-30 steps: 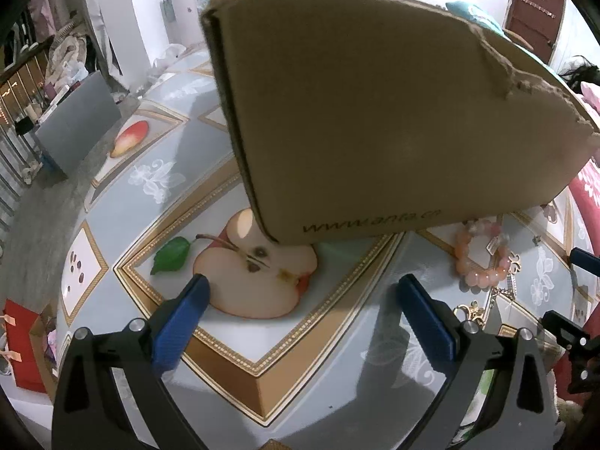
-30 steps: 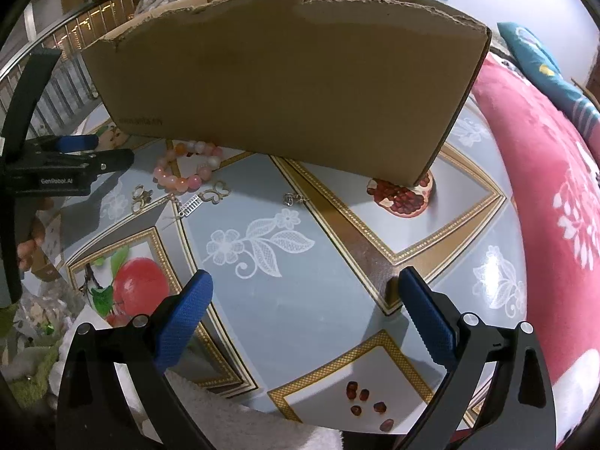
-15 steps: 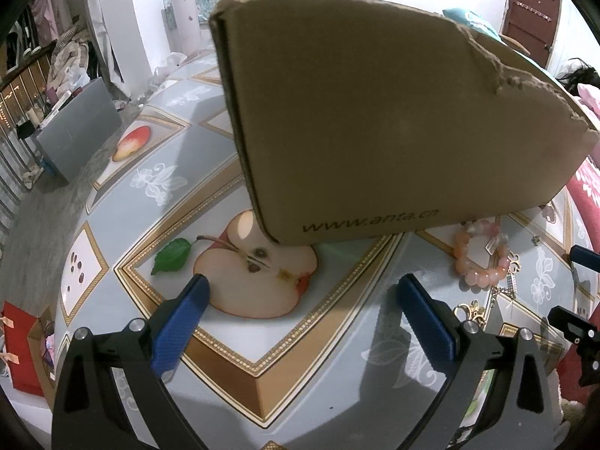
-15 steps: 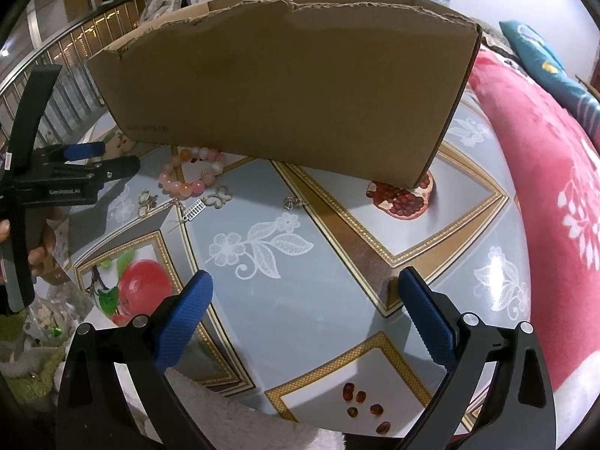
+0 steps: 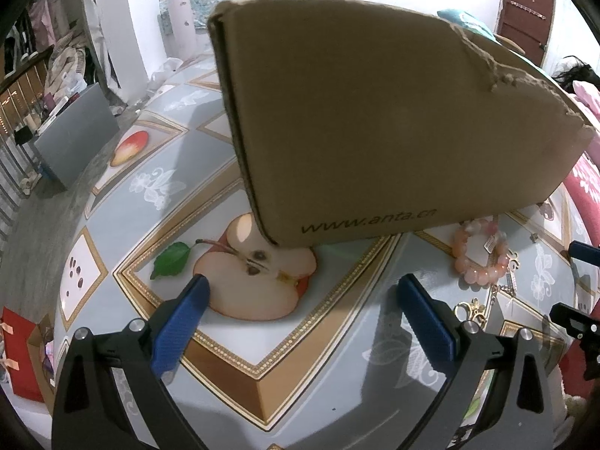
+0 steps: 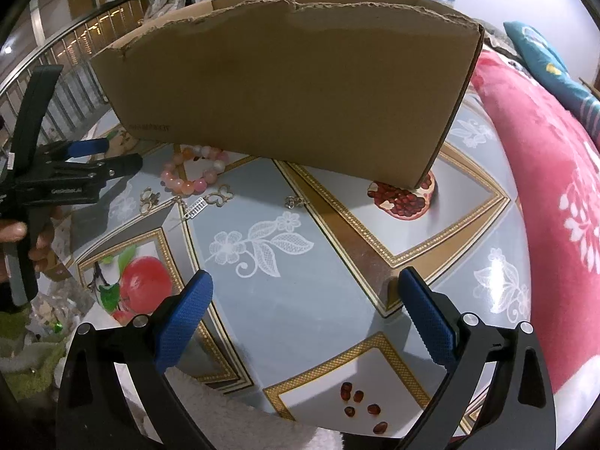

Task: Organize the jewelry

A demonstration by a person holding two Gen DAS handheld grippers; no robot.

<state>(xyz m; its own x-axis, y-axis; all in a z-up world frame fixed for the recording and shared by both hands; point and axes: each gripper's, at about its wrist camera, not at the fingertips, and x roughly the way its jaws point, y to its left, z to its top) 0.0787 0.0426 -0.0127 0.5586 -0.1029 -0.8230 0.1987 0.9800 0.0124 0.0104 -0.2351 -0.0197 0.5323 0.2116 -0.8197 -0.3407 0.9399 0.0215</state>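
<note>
A brown cardboard box (image 5: 375, 120) stands on the fruit-patterned table (image 5: 240, 345); it also shows in the right wrist view (image 6: 285, 97). A pink bead bracelet (image 5: 480, 255) lies beside its near side, and shows in the right wrist view (image 6: 191, 172). Gold butterfly charms (image 6: 219, 197) and a chain piece (image 6: 195, 210) lie just in front of the bracelet, and a small ring (image 6: 294, 201) lies further right. My left gripper (image 5: 300, 292) is open and empty, above the apple print. My right gripper (image 6: 303, 292) is open and empty, back from the jewelry.
A red blanket (image 6: 555, 187) borders the table's right side. A grey board (image 5: 75, 131) leans on the floor at the far left. The left gripper shows in the right wrist view (image 6: 75, 172) near the bracelet. Red gift bags (image 5: 18, 356) stand below the table edge.
Both grippers have drawn back and risen slightly, so the box looks a little farther. The jewelry has not moved.
</note>
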